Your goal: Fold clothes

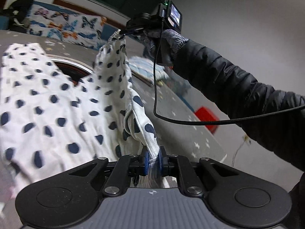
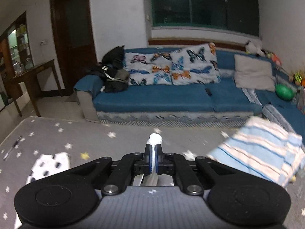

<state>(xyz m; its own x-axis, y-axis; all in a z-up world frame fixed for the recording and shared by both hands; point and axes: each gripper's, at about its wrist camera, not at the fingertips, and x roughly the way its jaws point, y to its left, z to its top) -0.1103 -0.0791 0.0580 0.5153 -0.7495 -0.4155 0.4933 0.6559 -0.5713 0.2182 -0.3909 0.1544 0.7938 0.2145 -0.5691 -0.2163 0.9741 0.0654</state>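
Note:
A white garment with dark blue spots (image 1: pixel 57 103) hangs lifted over the grey star-print surface (image 1: pixel 190 122). My left gripper (image 1: pixel 153 157) is shut on one edge of it, cloth bunched between the blue pads. In the left wrist view my right gripper (image 1: pixel 122 33) is up at the far side, shut on the opposite edge, held by a gloved hand (image 1: pixel 171 40) in a black sleeve. In the right wrist view my right gripper (image 2: pixel 153 152) pinches a white strip of the cloth (image 2: pixel 155 139); a corner of the garment (image 2: pixel 51 165) shows at lower left.
A folded blue-and-pink striped cloth (image 2: pixel 261 152) lies on the surface at right. A pen (image 2: pixel 12 148) rests at the left edge. A red object (image 1: pixel 206 118) sits beyond the cable. A blue sofa (image 2: pixel 171 95) with butterfly cushions stands behind.

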